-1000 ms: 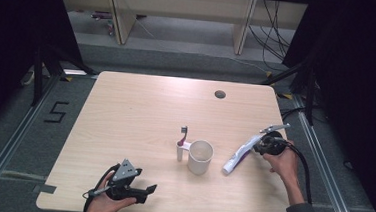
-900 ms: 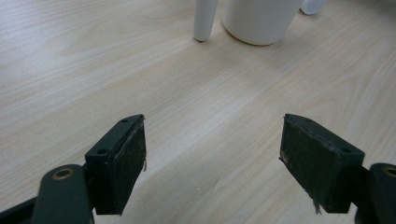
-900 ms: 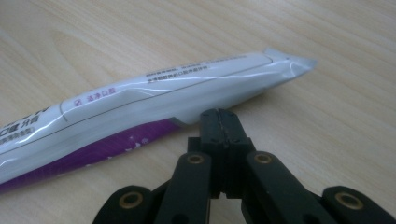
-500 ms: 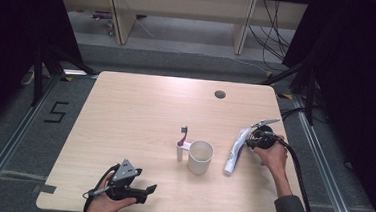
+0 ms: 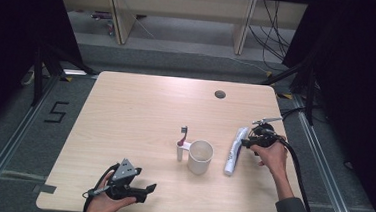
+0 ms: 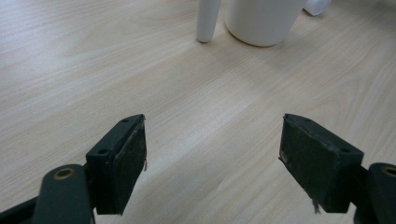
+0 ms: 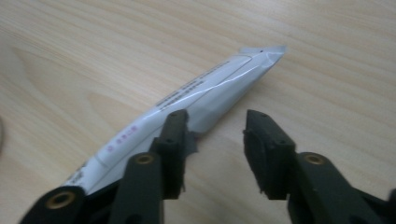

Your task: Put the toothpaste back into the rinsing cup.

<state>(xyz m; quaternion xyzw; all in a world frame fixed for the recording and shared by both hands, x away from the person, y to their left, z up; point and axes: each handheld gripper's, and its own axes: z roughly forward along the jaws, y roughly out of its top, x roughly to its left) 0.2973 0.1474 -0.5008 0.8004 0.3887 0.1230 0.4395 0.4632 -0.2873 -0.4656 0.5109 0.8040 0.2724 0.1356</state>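
Resting low at the near edge of the table (image 5: 126, 101), the left gripper (image 5: 142, 191) lies idle in the person's left hand (image 5: 106, 205); the left gripper view shows its jaws spread wide over bare wood, with nothing between them. Farther in, near the table's middle, stands a white mug (image 5: 200, 157), with a toothbrush (image 5: 181, 144) upright just beside it on its left. To the mug's right lies the toothpaste tube (image 5: 234, 150), flat on the wood and apart from the mug. The right gripper (image 5: 247, 143), held in the right hand (image 5: 272, 157), sits at the tube's far half. In the right gripper view the jaws stand partly apart: one pad lies against or just over the tube's edge (image 7: 196, 102), while the other stands on bare wood beside it, so the tube is not between them and nothing is gripped.

The step in hand appears to be taking up the tube. To do it well, the gripper should shift sideways until both pads straddle the flattened body, then close across the short width, not along the length, squeezing only lightly so that no paste is forced out.

The tube's long axis runs near to far, slightly slanted: the cap end points toward the person, the crimped flat end (image 7: 264, 51) toward the far edge.
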